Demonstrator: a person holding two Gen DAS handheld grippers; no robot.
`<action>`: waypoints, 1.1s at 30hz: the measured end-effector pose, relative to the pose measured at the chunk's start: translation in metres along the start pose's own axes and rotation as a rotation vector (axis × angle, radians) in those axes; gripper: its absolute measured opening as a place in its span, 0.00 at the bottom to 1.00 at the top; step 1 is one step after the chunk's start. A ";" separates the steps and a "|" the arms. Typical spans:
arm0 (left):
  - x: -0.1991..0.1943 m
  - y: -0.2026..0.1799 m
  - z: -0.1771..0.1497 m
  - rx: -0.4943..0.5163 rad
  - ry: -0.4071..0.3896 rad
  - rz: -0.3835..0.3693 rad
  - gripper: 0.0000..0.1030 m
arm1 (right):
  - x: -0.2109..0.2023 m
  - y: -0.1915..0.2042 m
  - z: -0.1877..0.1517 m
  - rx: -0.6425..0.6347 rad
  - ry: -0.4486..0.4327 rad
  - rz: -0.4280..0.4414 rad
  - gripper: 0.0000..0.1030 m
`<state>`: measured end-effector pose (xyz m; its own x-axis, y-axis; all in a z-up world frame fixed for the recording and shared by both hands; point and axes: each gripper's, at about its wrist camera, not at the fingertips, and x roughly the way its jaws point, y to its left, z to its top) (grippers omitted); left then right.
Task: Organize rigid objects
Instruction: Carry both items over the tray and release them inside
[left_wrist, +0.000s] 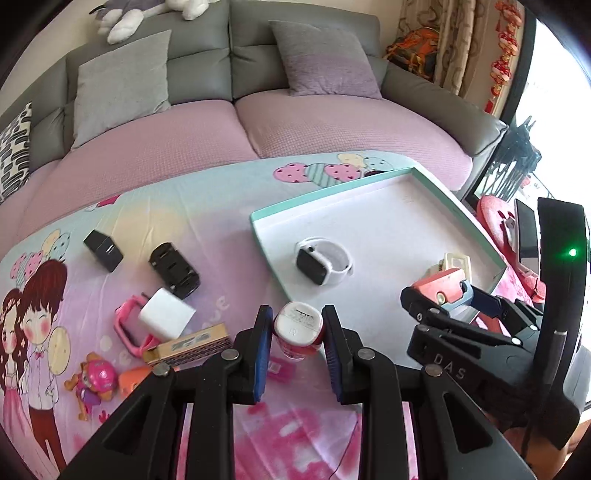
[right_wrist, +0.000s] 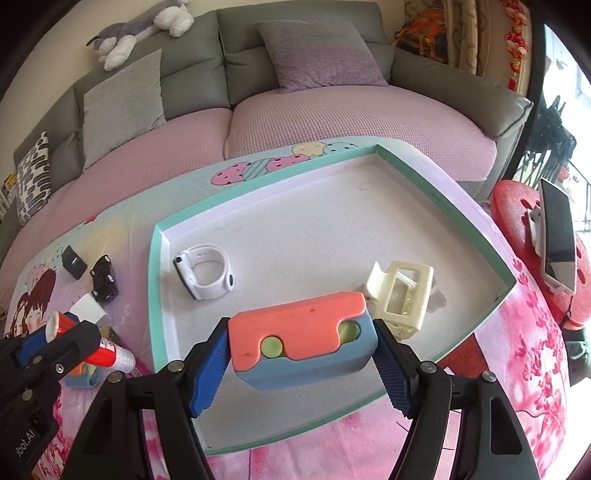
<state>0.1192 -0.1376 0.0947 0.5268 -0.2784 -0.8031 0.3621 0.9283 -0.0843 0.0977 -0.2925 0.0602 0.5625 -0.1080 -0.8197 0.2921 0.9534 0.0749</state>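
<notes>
Both grippers grip: left (left_wrist: 297, 332) a red tube (left_wrist: 299, 328), right (right_wrist: 301, 354) a coral-blue block (right_wrist: 301, 347).

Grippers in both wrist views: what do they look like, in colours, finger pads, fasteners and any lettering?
Both are matte black plastic with angular linkage arms and round silver pivot bolts. The left gripper and the right gripper carry blue ribbed finger pads. Seen from the left wrist, the right gripper body bears raised "DAS" lettering and a tall black housing with a green light. A thin black cable trails below. No sleeves show.
</notes>
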 end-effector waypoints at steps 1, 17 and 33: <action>0.005 -0.007 0.004 0.010 0.002 -0.011 0.27 | 0.001 -0.005 0.001 0.015 0.005 -0.008 0.74; 0.053 -0.043 0.020 0.028 0.047 -0.052 0.27 | 0.010 -0.040 0.006 0.075 0.031 -0.067 0.74; 0.037 -0.023 0.023 -0.064 -0.006 -0.027 0.71 | 0.013 -0.038 0.007 0.068 0.023 -0.050 0.81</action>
<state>0.1476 -0.1746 0.0806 0.5226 -0.3048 -0.7962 0.3262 0.9343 -0.1436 0.0991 -0.3319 0.0510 0.5284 -0.1477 -0.8360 0.3713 0.9258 0.0711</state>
